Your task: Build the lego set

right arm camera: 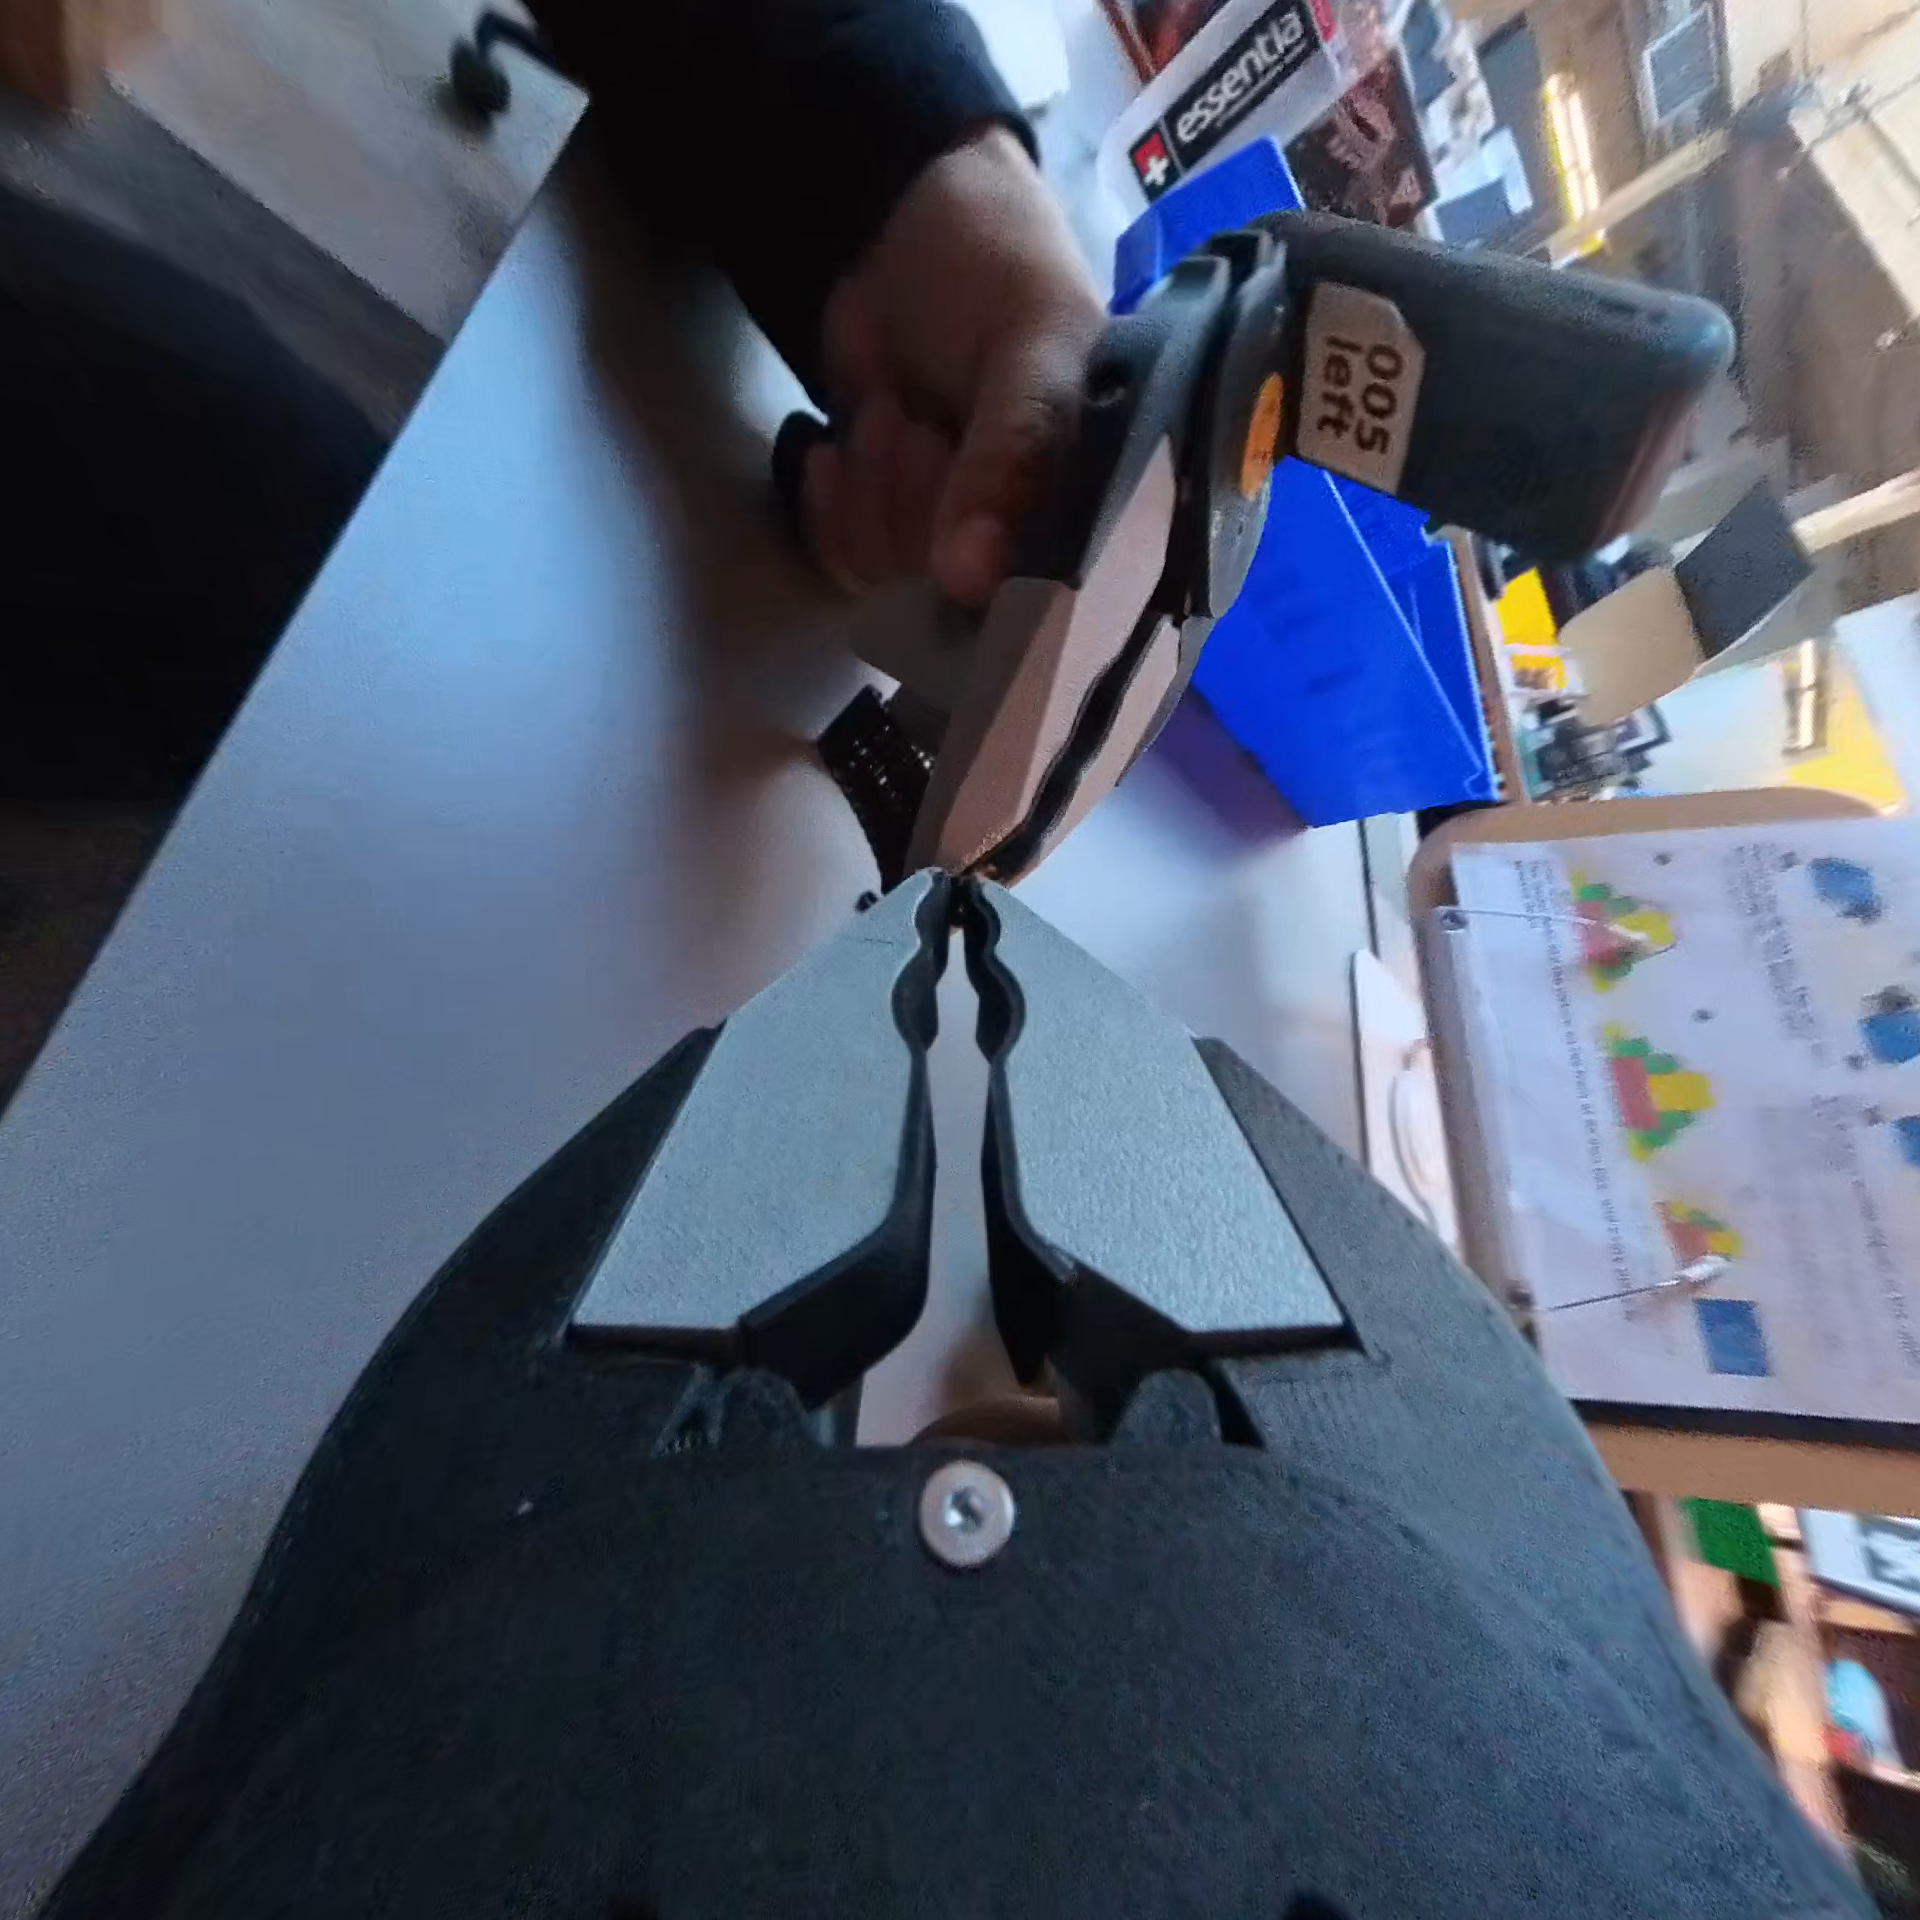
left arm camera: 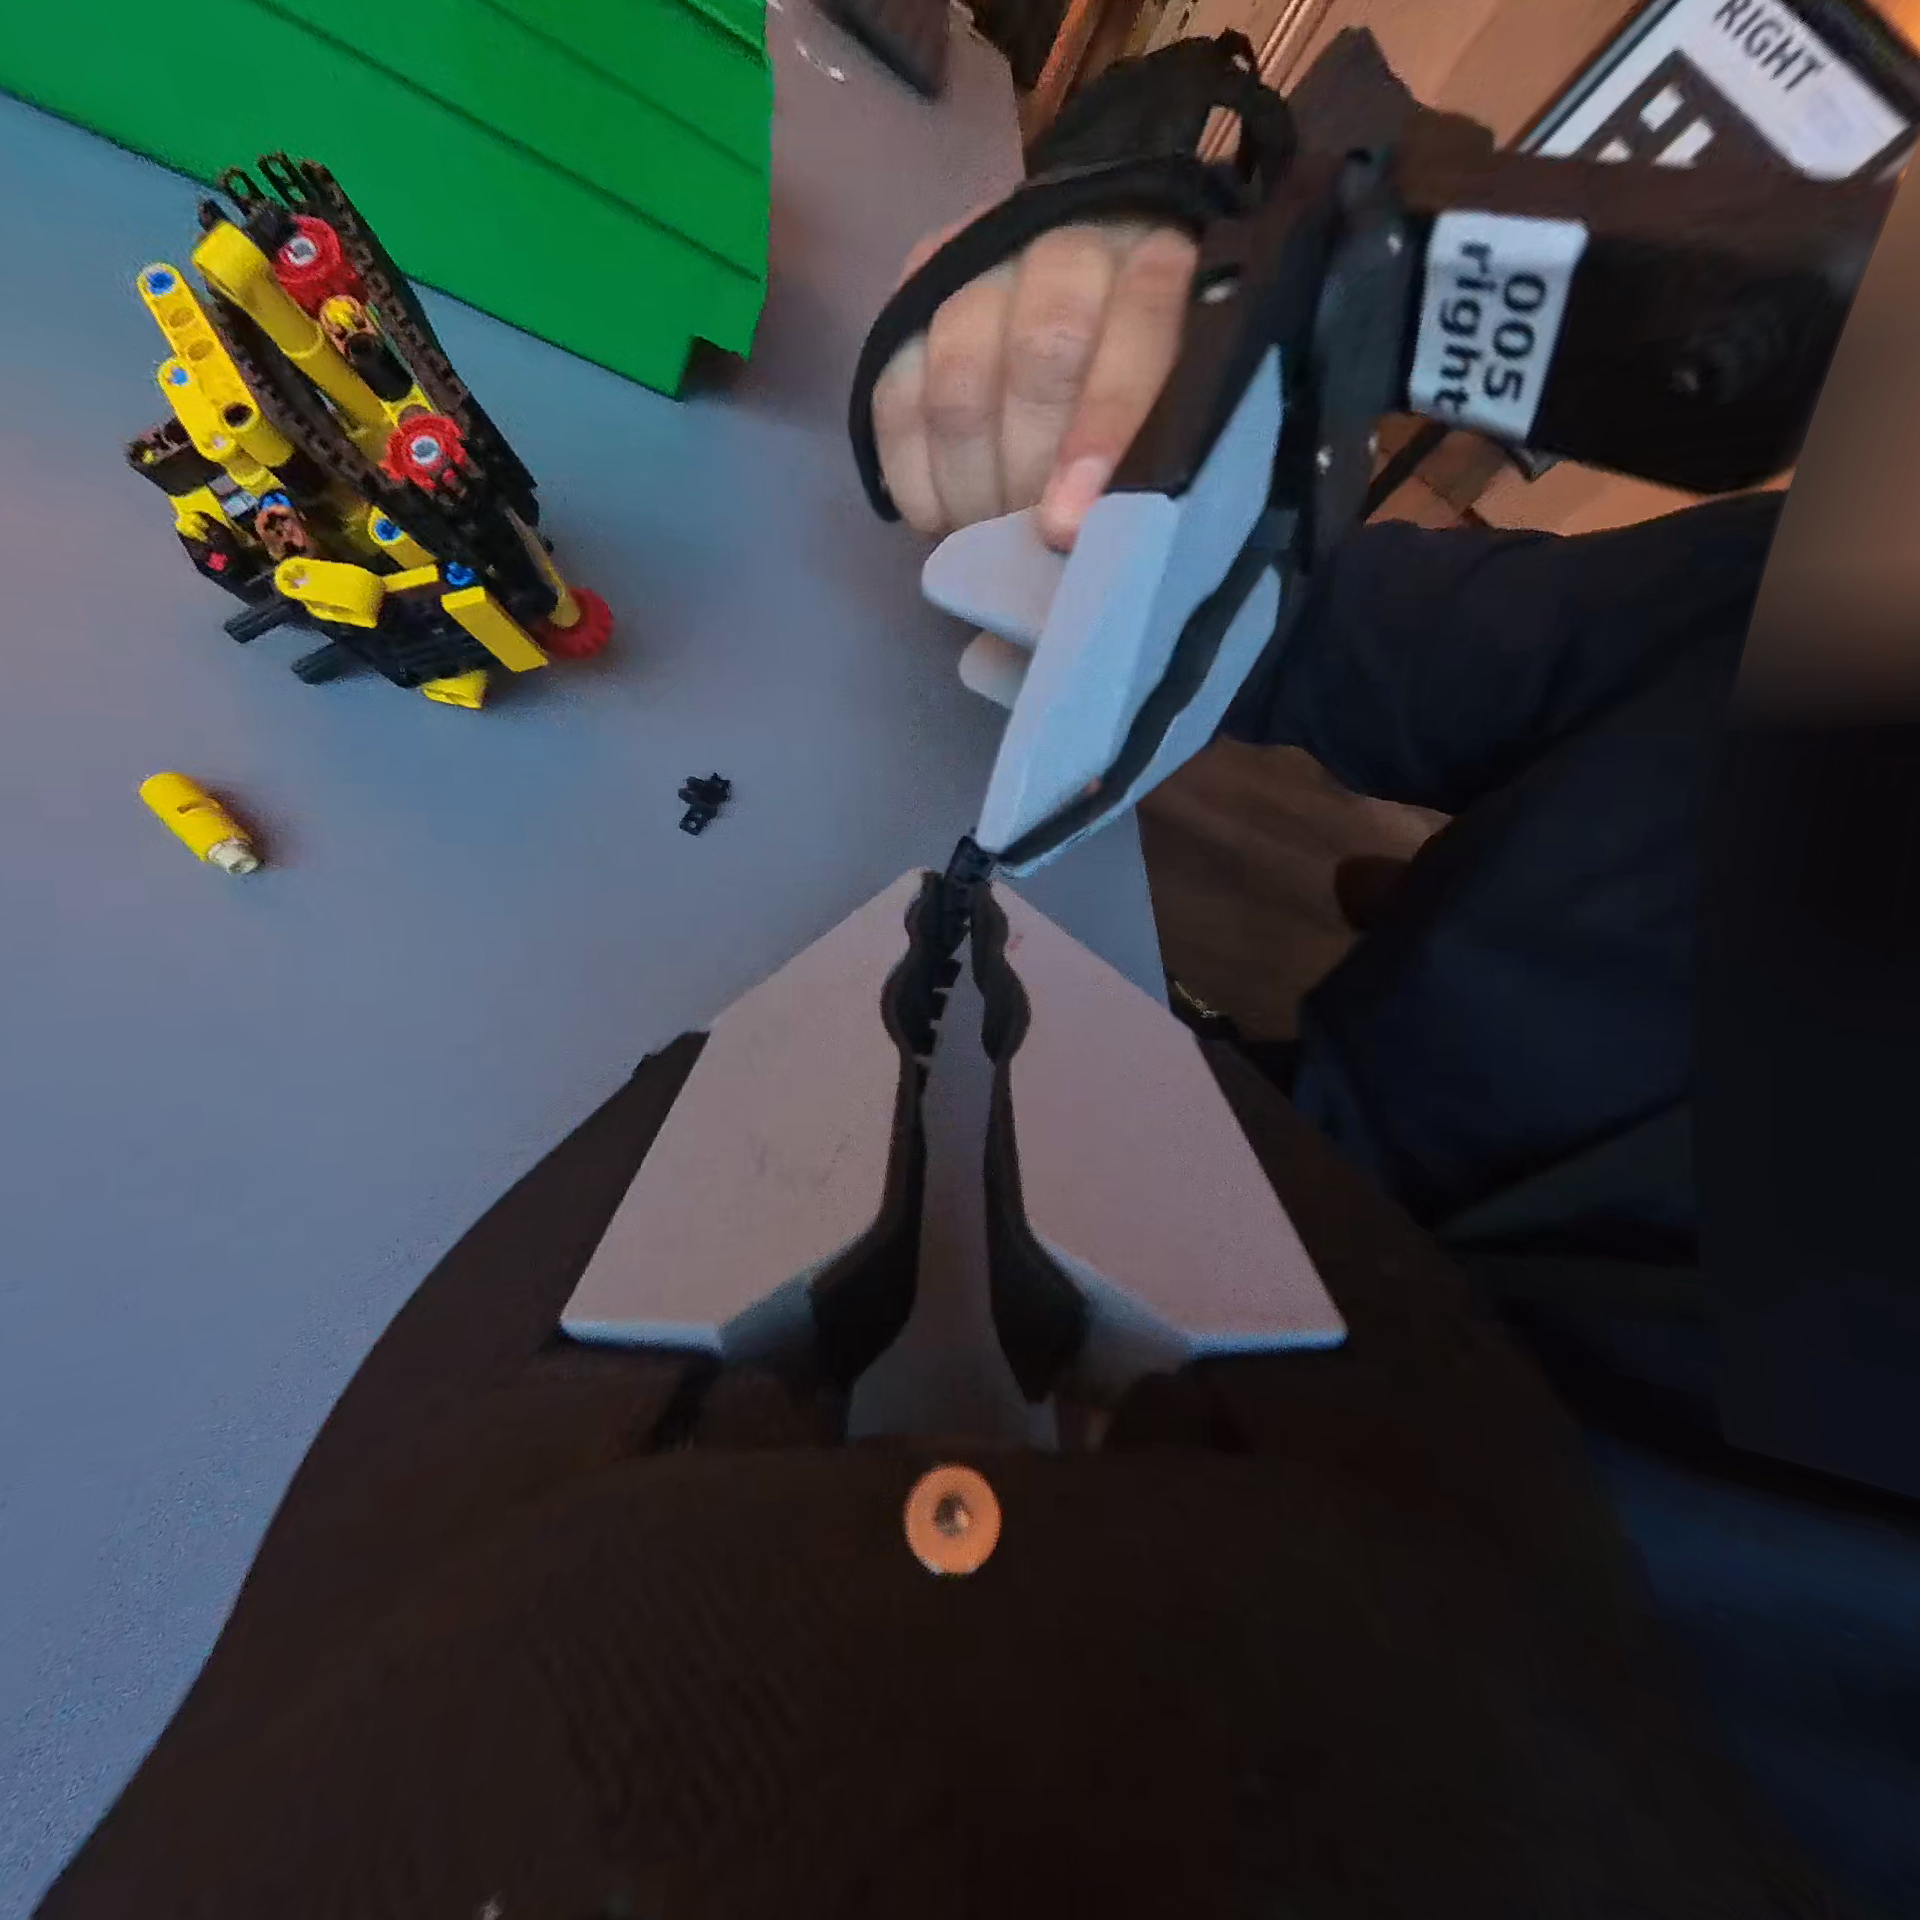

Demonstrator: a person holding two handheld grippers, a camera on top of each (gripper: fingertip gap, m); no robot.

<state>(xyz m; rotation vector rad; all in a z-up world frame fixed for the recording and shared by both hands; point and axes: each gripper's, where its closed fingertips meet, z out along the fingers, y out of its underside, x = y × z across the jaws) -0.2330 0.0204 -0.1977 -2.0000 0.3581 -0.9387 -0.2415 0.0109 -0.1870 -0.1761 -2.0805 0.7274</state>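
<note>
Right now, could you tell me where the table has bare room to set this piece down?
Bare table lies below the yellow connector and small black piece. It is crowded around the yellow-black model and green sheets.

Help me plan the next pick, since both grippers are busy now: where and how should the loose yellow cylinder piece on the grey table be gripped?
Grip the loose yellow cylinder piece across its round middle, coming from above. It lies on its side on the grey table with open space around it, so the gripper fingers can probably straddle it; closing along its length would likely catch the pale tip.

Right gripper (right arm camera: 954, 902) pinched tip-to-tip against left gripper (right arm camera: 971, 857); contents unclear.
</note>
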